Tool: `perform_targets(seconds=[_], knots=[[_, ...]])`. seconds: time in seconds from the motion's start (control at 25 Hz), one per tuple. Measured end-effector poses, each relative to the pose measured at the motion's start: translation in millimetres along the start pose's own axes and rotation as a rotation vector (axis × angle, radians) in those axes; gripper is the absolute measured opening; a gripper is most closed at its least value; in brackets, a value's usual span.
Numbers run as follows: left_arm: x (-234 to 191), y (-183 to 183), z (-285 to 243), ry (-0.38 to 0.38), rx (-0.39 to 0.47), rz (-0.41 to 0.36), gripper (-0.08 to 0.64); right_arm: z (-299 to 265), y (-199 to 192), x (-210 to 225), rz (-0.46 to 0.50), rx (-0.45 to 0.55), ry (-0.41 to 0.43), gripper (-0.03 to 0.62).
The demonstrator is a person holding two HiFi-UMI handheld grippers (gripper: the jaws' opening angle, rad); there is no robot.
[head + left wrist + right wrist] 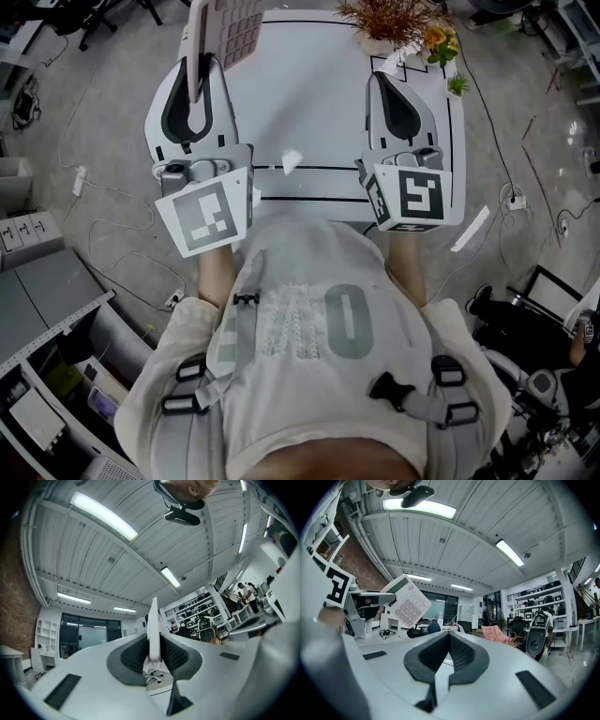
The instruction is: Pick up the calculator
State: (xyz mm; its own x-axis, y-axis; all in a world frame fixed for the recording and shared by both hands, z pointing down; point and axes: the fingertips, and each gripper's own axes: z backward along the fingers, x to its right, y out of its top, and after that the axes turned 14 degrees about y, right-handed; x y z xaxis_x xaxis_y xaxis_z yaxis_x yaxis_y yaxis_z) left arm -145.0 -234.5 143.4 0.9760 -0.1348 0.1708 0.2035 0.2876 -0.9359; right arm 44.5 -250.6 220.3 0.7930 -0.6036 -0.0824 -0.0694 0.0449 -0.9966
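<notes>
The calculator point(225, 33), light with rows of grey keys, is lifted above the white table point(309, 94) at the top left of the head view. My left gripper point(195, 89) is shut on its lower edge and holds it tilted up. In the left gripper view the calculator point(153, 630) shows edge-on as a thin white slab, pinched between the dark pads of my left gripper point(153, 660). My right gripper point(394, 94) hovers over the table's right side, shut with nothing in it. Its own view shows my right gripper point(449, 639) with pads meeting, and the calculator point(407, 602) raised at the left.
A pot of dried flowers point(394, 23) stands at the table's far right corner. A small white scrap point(291, 161) lies near the table's front edge. Cables and a power strip point(23, 230) lie on the floor at the left. My torso fills the lower head view.
</notes>
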Motion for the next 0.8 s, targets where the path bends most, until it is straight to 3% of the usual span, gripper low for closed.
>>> perform_targets(seconds=[0.8], knots=[[-5,-3,4,0.004,-0.009,0.007,0.087,4,3,-9,0.036,-0.011,0.012,0.005]])
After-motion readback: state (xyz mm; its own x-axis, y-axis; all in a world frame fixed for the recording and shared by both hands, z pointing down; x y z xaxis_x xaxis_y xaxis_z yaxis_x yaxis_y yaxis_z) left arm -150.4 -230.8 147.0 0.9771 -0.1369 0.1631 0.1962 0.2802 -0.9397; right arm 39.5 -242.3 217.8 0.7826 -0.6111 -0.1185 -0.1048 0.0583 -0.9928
